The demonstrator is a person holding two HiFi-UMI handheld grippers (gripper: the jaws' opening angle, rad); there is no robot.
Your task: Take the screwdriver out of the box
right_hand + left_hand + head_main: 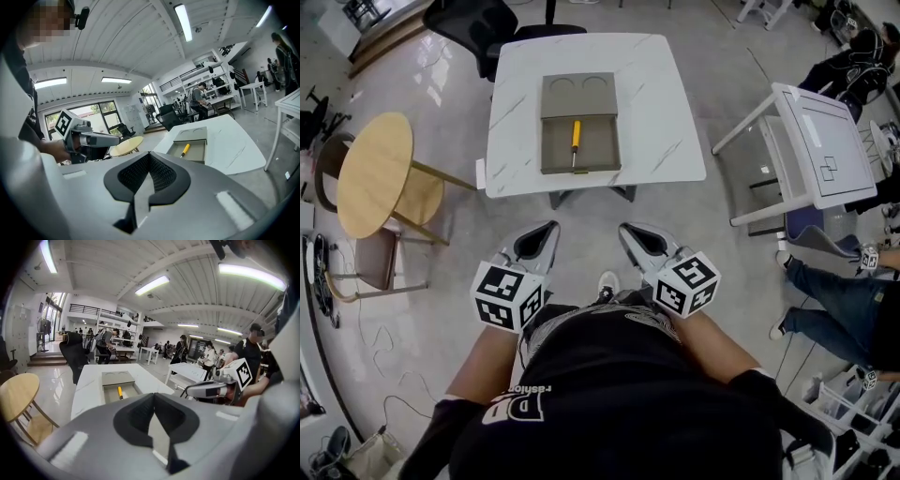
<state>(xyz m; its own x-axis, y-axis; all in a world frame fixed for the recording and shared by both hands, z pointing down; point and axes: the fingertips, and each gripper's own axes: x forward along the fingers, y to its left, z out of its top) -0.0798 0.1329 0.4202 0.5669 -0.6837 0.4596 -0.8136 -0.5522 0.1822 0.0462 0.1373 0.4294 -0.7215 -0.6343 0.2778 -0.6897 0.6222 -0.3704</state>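
A grey-olive box (578,98) lies on the white marble table (666,112) with its drawer pulled out toward me. In the drawer lies the screwdriver (576,139), yellow handle at the far end. It also shows as the screwdriver (120,392) in the left gripper view and the screwdriver (185,149) in the right gripper view. My left gripper (549,226) and right gripper (624,228) hang side by side over the floor, well short of the table's near edge. Both point toward the box. Each has its jaw tips closed together with nothing between them.
A round wooden table (375,173) stands at the left and a black office chair (473,23) behind the marble table. A white tilted desk (825,150) and a seated person (839,300) are at the right. More people stand far back.
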